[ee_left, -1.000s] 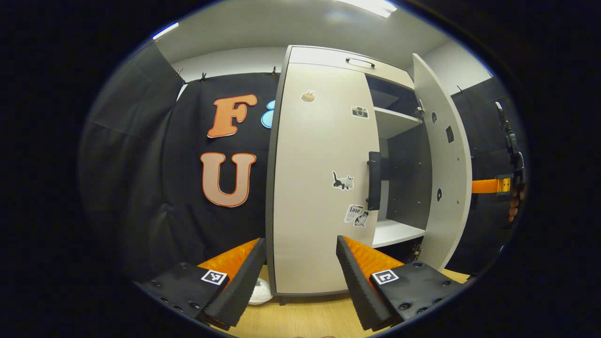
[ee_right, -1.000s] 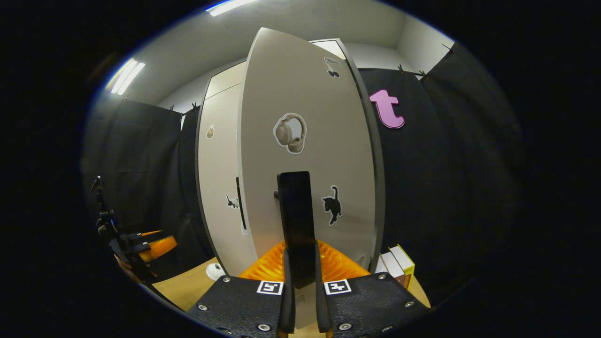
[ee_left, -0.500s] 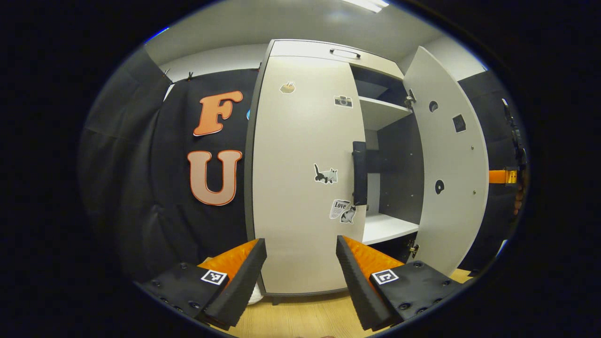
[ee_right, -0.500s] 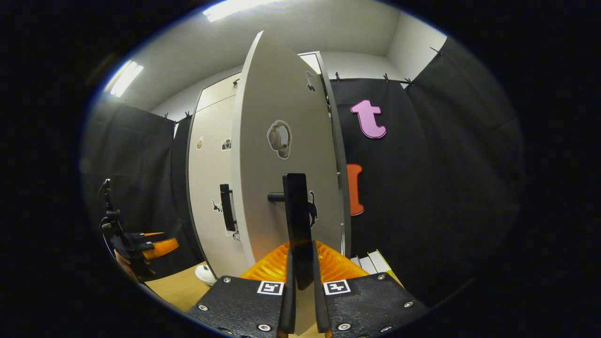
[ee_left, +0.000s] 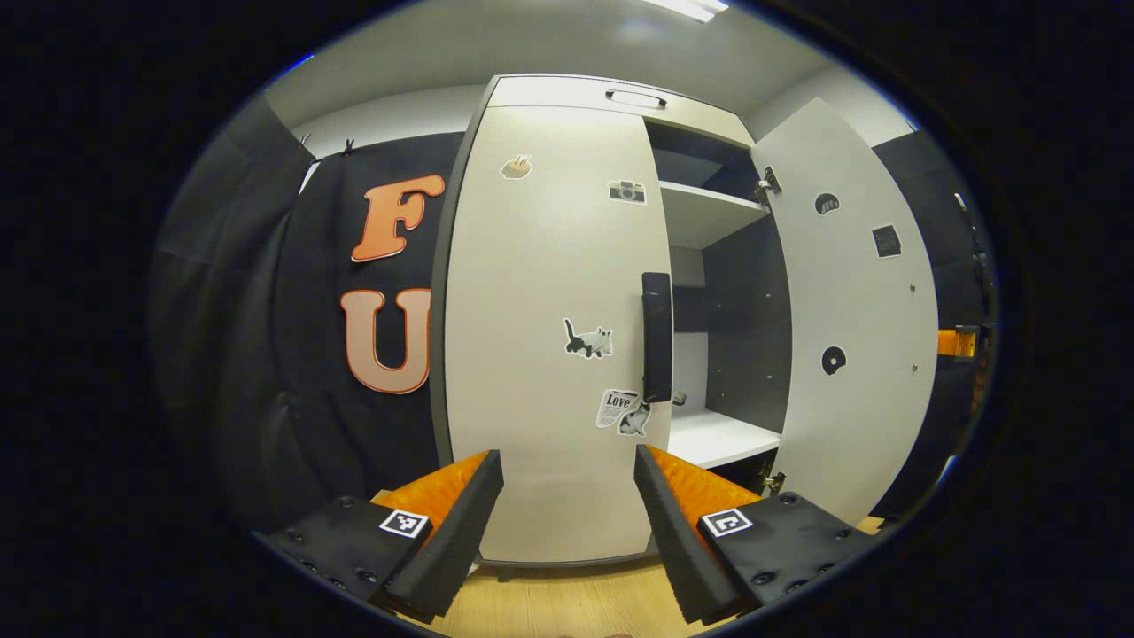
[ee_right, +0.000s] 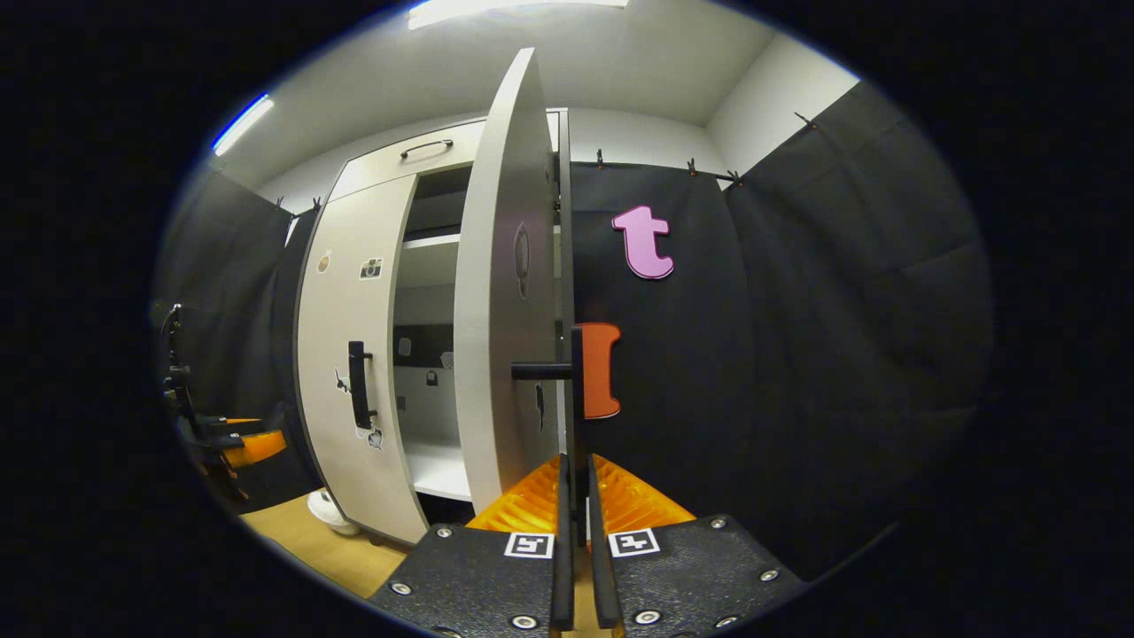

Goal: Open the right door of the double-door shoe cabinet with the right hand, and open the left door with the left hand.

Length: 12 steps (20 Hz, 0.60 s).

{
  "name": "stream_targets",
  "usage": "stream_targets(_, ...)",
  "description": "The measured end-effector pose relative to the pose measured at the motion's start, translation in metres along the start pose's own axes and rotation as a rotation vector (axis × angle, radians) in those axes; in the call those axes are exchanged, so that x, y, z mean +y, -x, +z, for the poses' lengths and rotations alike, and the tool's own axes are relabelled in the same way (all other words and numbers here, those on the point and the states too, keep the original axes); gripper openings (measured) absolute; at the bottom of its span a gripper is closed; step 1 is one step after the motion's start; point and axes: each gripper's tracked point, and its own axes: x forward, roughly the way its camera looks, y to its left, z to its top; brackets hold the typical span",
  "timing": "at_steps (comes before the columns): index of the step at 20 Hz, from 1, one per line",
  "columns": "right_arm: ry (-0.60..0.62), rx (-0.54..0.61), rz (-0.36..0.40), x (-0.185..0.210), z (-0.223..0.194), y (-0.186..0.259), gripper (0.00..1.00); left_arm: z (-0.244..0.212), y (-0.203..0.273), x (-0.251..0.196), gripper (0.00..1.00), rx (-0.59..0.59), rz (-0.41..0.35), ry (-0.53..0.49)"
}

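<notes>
The pale double-door shoe cabinet point(ee_left: 620, 93) stands in front of me. Its left door point(ee_left: 540, 292) is closed, with stickers on it and a black vertical handle point(ee_left: 656, 337) at its right edge. My left gripper point(ee_left: 567, 496) is open, low before that door and short of the handle, holding nothing. The right door point(ee_left: 850, 337) stands wide open. In the right gripper view this door point(ee_right: 509, 337) appears almost edge-on, and my right gripper point(ee_right: 577, 483) is shut on its black handle point(ee_right: 576, 390). The left door's handle point(ee_right: 357, 385) appears there too.
Inside are white shelves point(ee_left: 718, 434) and a dark back panel. A small white object point(ee_right: 332, 512) lies on the wooden floor point(ee_left: 549, 602) by the cabinet's left foot. My left gripper point(ee_right: 239, 443) shows at the far left of the right gripper view. Black cloth surrounds the cabinet.
The right door has swung much further open with my right gripper shut on its handle. My left gripper has shifted, so the left door's handle now sits closer to its centre line.
</notes>
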Motion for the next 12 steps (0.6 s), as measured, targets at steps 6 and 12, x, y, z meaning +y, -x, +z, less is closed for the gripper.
stream_targets(6, -0.045, -0.026, 0.061, 0.000, 0.008, 0.015, 0.09, 0.018, -0.008, -0.029, 0.96, 0.001, -0.047, 0.033)
stream_targets(12, -0.041, -0.094, -0.002, -0.030, 0.022, 0.025, 0.13, 0.054, -0.027, -0.059, 0.96, -0.022, -0.098, 0.054)
